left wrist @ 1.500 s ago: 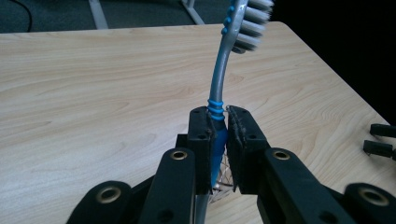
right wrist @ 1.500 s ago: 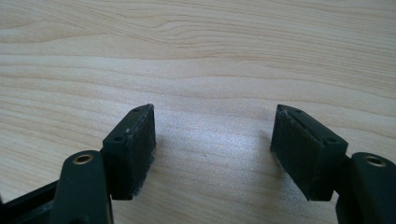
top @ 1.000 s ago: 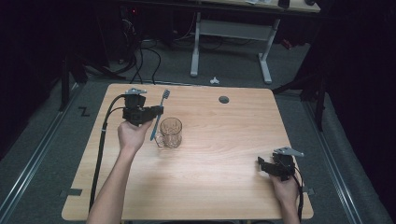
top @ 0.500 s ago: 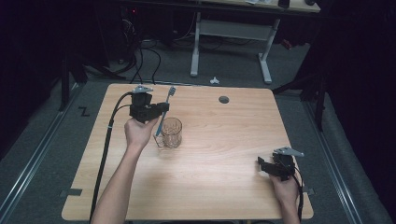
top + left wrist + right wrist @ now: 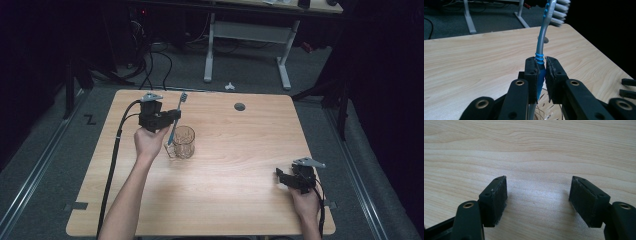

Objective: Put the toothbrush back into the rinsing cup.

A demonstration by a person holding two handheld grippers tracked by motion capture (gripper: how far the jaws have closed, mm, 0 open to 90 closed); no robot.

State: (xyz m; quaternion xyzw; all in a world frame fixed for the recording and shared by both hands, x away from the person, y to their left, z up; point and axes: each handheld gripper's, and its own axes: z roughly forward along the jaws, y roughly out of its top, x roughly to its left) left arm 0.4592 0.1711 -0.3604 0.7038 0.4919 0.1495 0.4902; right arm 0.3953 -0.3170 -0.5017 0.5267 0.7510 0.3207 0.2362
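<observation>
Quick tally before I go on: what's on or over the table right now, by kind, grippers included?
Grippers: 2, left gripper and right gripper
Toothbrushes: 1, the toothbrush clamped in the left gripper
Glass mugs: 1, the glass mug
Total: 4

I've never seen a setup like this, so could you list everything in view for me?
Toothbrush: one, blue and grey with white bristles, clamped in the left gripper, lower end at the glass.
Glass mug: one, clear, upright on the table's left half.
Table: one, light wood, with a round grey cap near its far edge.
Desk frame: one, white-legged, on the floor beyond the table.
Left gripper: one, black, shut on the toothbrush above the mug.
Right gripper: one, black, open, low over the table's near right corner.
</observation>
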